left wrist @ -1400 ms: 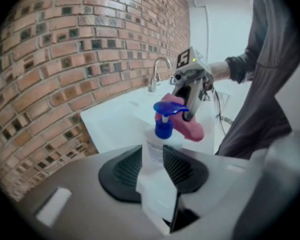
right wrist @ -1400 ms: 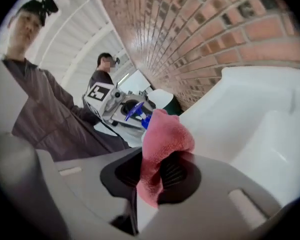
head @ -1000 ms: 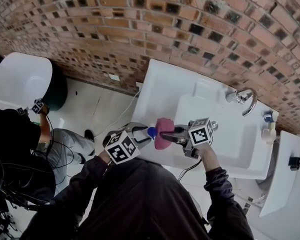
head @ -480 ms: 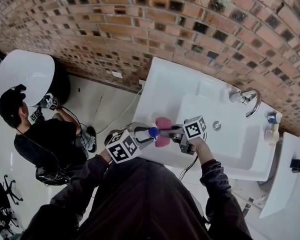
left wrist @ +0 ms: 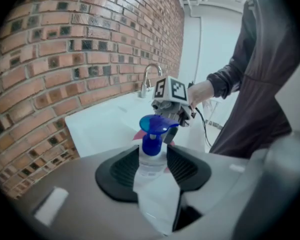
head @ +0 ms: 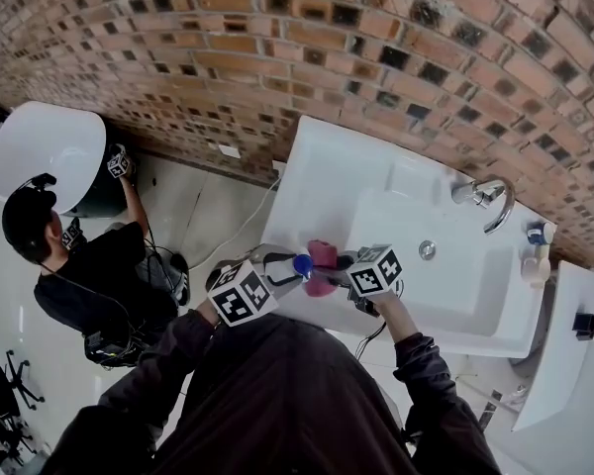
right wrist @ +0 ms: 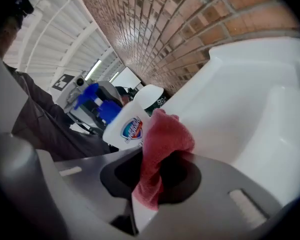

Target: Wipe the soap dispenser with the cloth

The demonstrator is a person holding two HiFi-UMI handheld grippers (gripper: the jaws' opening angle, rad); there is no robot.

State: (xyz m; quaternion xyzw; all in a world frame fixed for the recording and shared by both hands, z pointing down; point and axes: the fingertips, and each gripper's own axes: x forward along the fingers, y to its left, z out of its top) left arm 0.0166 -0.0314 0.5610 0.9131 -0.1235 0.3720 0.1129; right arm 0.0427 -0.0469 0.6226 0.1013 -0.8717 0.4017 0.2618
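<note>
Left tool [left wrist: 153,160] pinches the soap dispenser [left wrist: 151,134] near its neck, at the sink's [head: 455,275] front edge; right tool [right wrist: 156,170] clamps the pink cloth [right wrist: 165,134] against its side (wiping seemingly under way, unfinished)

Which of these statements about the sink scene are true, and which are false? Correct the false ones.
1. The left tool grips a soap bottle with a blue pump. True.
2. The cloth in the right tool is green. False: it is pink.
3. The tap stands on the side of the sink by the brick wall. True.
4. The soap bottle stands beside the tap. False: it is held at the sink's front edge, away from the tap.
</note>
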